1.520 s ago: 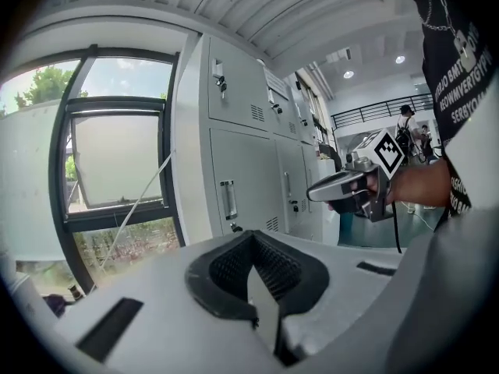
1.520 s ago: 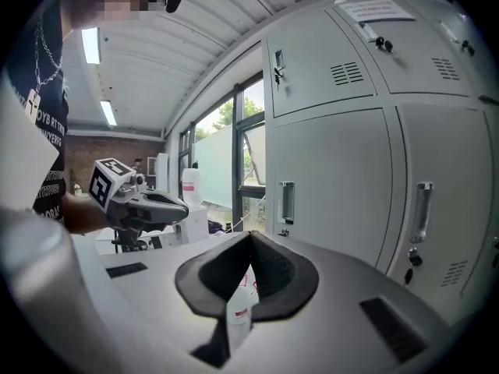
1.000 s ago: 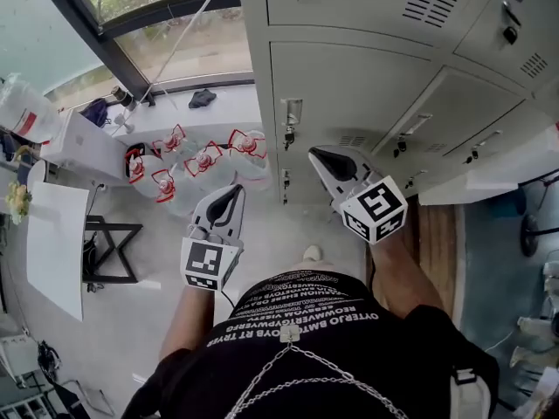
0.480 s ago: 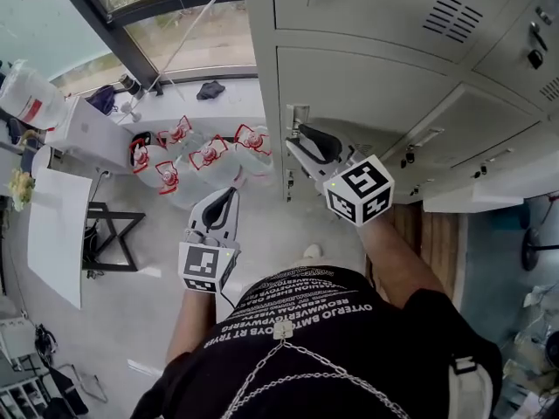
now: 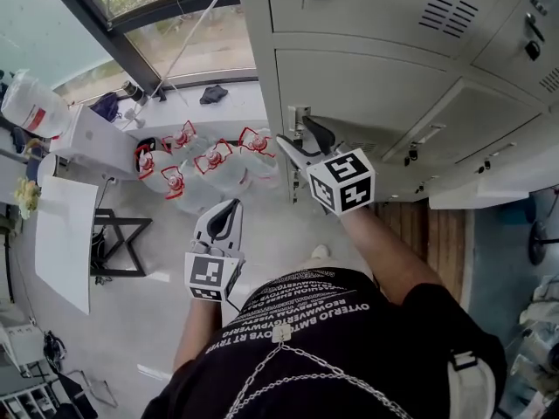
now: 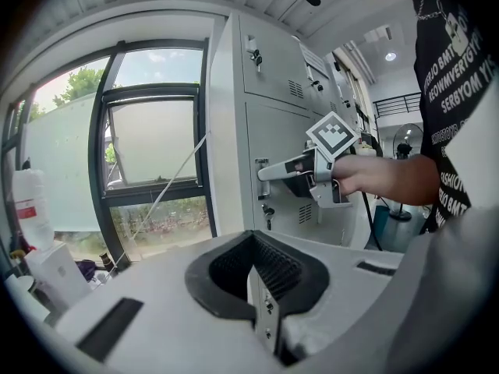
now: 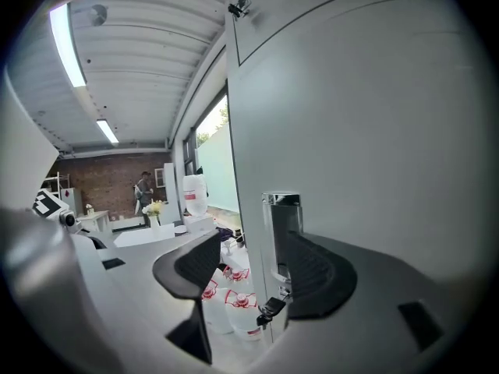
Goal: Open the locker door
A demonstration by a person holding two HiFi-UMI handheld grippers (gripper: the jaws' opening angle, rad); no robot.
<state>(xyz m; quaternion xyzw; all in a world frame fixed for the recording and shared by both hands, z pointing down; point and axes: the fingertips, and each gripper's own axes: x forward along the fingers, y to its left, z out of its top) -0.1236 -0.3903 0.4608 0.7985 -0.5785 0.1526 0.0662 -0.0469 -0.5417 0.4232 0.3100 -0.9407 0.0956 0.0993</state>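
1. Water bottles with red handles, clustered on the floor below the window
2. Dark cloth on the sill
3. Black metal frame beside a white tabletop
4. Wooden floor strip at the right

The locker door was pale grey, and its handle was shiny silver. The left gripper had a light grey body with black ribbed pads, and its cube carried black-and-white square markers. The water bottles were translucent with red tops. The person's shirt was black with white letters. The window frame was black, and the wooden strip was brown.
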